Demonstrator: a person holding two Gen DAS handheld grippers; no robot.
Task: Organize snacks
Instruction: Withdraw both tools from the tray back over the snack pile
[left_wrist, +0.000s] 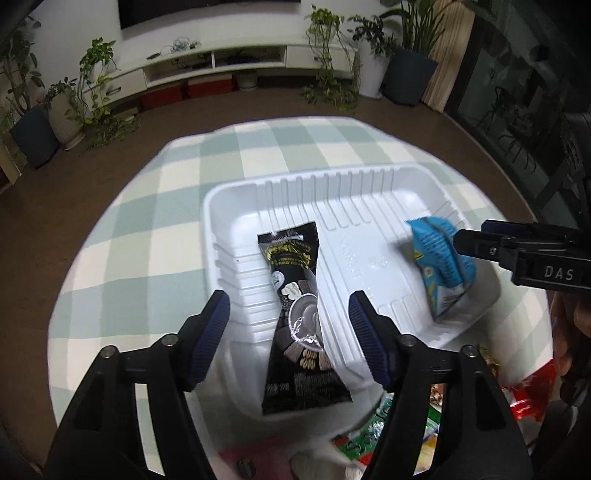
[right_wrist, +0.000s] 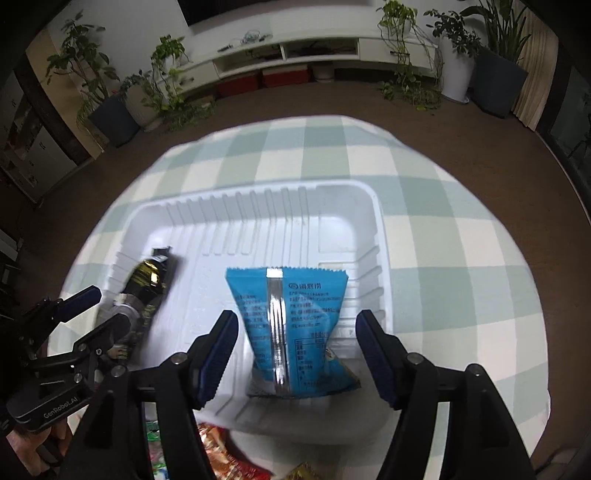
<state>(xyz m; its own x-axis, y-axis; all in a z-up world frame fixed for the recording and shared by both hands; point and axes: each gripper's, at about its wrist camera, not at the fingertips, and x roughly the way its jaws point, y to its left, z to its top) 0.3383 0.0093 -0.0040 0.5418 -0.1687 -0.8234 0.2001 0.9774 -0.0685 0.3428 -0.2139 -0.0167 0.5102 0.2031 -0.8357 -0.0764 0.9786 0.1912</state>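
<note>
Left wrist view: the left gripper (left_wrist: 288, 325) has its jaws spread wide, and its blue ribbed pads (left_wrist: 212, 332) touch nothing. Between and below them lies a long black snack packet (left_wrist: 299, 314), resting lengthwise against the left wall of a white ribbed plastic tray (left_wrist: 236, 192), its near end at the tray's near rim. The tray sits on a table under a pale green and white checked cloth (left_wrist: 147, 221), toward the table's right and near side. At the tray's right end a blue snack packet (left_wrist: 439, 266) leans against the wall, and the black tip of the right gripper (left_wrist: 480, 243) reaches in just beside it. More wrapped snacks (left_wrist: 369, 439) in red and green lie at the table's near edge, below the tray.

Right wrist view: the right gripper (right_wrist: 293, 347) also stands wide, with its pads (right_wrist: 218, 350) clear of everything. The blue snack packet (right_wrist: 291, 325) lies between them, seam side up, propped against the tray's (right_wrist: 258, 192) right near corner. The black snack packet (right_wrist: 147, 291) runs along the tray's left wall, where the left gripper (right_wrist: 96, 310) hangs over its near end, jaws apart. Loose snacks (right_wrist: 221, 450) show at the near table edge, on the checked cloth (right_wrist: 443, 258).
</note>
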